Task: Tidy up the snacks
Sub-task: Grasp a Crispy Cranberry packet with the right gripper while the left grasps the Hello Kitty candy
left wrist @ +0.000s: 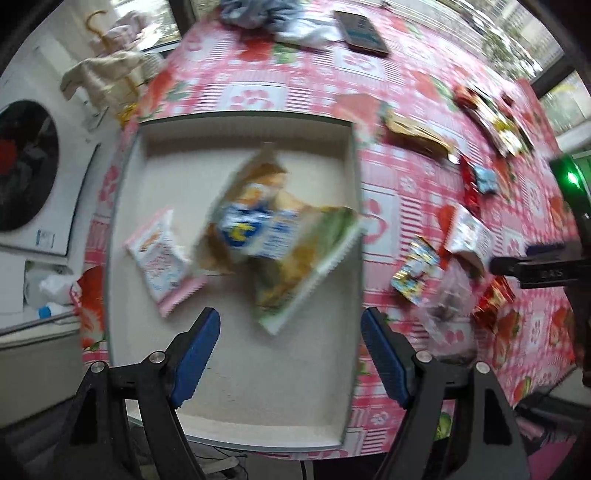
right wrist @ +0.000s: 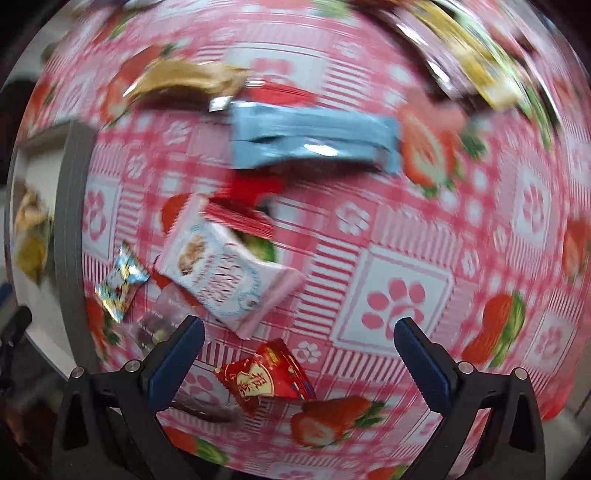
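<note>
Taking the white tray [left wrist: 236,424] as the landmark: it sits on the worktop [left wrist: 406,192], which is covered in a pink checked cloth printed with strawberries. Loose snacks lie scattered on the cloth to the tray's right. Nearest its right wall are a shiny foil candy [left wrist: 415,273] and a clear wrapper [left wrist: 448,314]; just beyond them lie a white-and-pink packet [left wrist: 469,232] and a red foil candy [left wrist: 493,301]. Farther from the tray, toward its far right corner, are a tan packet [left wrist: 417,136], a pale blue packet [left wrist: 485,179] and a heap of mixed packets [left wrist: 495,118]. Past the tray's far wall a dark phone [left wrist: 362,33] and crumpled cloth [left wrist: 255,11] rest on the worktop.

Inside the tray lie two things: a large blue-and-green chip bag [left wrist: 273,236] near the middle, blurred, and a small pink packet [left wrist: 162,262] to its left, close to touching it.

The left tool [left wrist: 290,350] hangs over the tray's near end, released, fingers wide apart with nothing between them. The right tool [right wrist: 299,354] hovers over the cloth right of the tray, likewise released; a red candy [right wrist: 266,376] lies below the gap between its fingers, untouched as far as the blur shows.
</note>
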`<state>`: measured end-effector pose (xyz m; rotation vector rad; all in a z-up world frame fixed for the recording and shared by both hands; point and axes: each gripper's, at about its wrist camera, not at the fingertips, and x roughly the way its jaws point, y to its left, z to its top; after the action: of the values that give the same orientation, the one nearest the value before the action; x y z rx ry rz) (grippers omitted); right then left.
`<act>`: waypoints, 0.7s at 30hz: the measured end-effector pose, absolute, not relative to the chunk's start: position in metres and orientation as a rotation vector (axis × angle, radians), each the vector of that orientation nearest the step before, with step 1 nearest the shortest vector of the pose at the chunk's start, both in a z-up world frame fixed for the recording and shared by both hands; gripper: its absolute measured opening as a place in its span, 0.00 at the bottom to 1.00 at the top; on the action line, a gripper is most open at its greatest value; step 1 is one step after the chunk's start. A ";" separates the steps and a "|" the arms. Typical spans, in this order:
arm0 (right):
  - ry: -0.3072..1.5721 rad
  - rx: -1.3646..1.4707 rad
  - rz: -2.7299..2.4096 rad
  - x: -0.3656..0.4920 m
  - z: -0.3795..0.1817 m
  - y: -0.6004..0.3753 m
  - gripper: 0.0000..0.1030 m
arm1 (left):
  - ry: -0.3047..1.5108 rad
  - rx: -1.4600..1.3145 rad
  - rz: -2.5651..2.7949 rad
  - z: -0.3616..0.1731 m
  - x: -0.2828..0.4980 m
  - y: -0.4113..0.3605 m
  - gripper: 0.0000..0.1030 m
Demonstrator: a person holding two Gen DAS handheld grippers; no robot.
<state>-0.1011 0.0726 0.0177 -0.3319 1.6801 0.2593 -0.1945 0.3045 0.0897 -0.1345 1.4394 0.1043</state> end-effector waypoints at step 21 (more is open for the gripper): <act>1.669 -0.559 0.398 -0.092 -0.023 0.163 1.00 | 1.488 0.059 -0.039 0.086 -0.186 0.233 0.79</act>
<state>-0.0924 0.1627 -0.0233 -0.5585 1.6689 0.3981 -0.1860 0.2331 0.0855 0.0588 1.4875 -0.0393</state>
